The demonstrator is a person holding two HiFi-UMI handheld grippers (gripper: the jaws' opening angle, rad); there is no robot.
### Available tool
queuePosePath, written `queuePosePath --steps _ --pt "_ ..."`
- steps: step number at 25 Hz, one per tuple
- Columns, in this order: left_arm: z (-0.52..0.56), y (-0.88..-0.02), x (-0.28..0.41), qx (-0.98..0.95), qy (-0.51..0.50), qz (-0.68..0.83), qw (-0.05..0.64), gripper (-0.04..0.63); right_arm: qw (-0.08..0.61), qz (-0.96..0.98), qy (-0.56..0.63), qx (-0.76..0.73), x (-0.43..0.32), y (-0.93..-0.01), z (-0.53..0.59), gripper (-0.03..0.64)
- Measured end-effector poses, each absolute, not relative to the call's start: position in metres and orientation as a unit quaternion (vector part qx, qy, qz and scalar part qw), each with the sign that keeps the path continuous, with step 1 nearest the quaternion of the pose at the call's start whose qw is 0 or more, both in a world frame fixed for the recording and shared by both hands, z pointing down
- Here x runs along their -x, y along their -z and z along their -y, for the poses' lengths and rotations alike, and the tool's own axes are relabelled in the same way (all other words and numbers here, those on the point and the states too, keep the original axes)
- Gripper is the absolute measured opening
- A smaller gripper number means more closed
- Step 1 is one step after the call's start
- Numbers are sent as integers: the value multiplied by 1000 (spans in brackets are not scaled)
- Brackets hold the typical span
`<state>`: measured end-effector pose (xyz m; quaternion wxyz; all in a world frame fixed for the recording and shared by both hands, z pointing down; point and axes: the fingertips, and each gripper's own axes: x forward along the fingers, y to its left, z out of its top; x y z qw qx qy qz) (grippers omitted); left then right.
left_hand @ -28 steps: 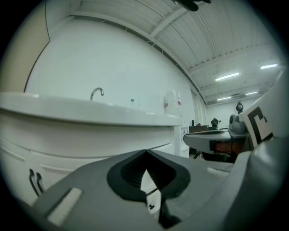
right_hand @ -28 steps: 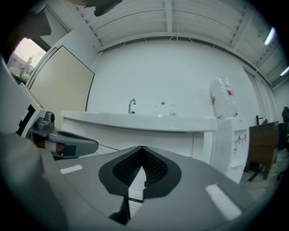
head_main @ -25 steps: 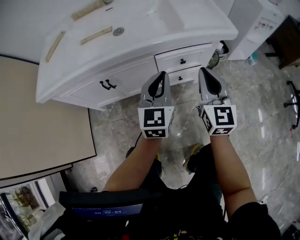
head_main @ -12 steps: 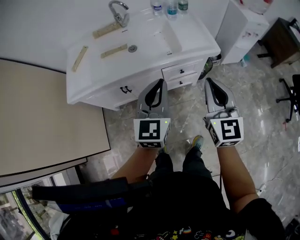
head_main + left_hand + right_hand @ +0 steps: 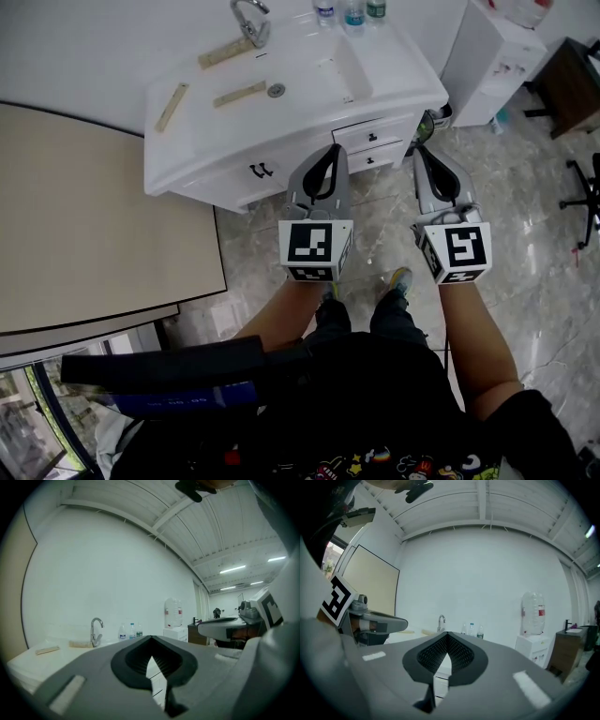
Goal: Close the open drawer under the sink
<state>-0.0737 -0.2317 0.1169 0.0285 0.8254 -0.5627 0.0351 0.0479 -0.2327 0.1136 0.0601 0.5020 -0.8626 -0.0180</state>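
The white vanity cabinet [image 5: 281, 159] under the white rectangular sink basin [image 5: 319, 70] stands ahead of both grippers. Two small white drawer fronts with dark knobs are stacked at its right end, the upper drawer [image 5: 372, 137] over the lower drawer [image 5: 380, 157]. Which of them stands out cannot be told from above. The left gripper [image 5: 328, 150] and the right gripper [image 5: 420, 153] are held short of the cabinet, each with its jaws brought together at the tips and nothing caught between them. The open drawer is judged to be rigid and light on its runners, so a flat push on the front panel beside the knob should be enough, and no grasp is needed. The basin is seen bare but for its round drain [image 5: 275, 90]. Three small plastic bottles [image 5: 352, 12] are stood at the counter's back edge. The drawers' insides are hidden.
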Motion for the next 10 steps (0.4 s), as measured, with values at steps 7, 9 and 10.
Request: queuePosePath --steps 7,9,10 --pt "223 -109 71 -828 -30 560 11 2 54 859 26 -508 -47 -110 224 20" --pt "223 -108 71 -829 -27 559 9 0 51 857 27 -512 -46 -108 223 20" --pt "222 -107 72 -829 -25 558 8 2 49 856 28 -514 -46 -108 223 20"
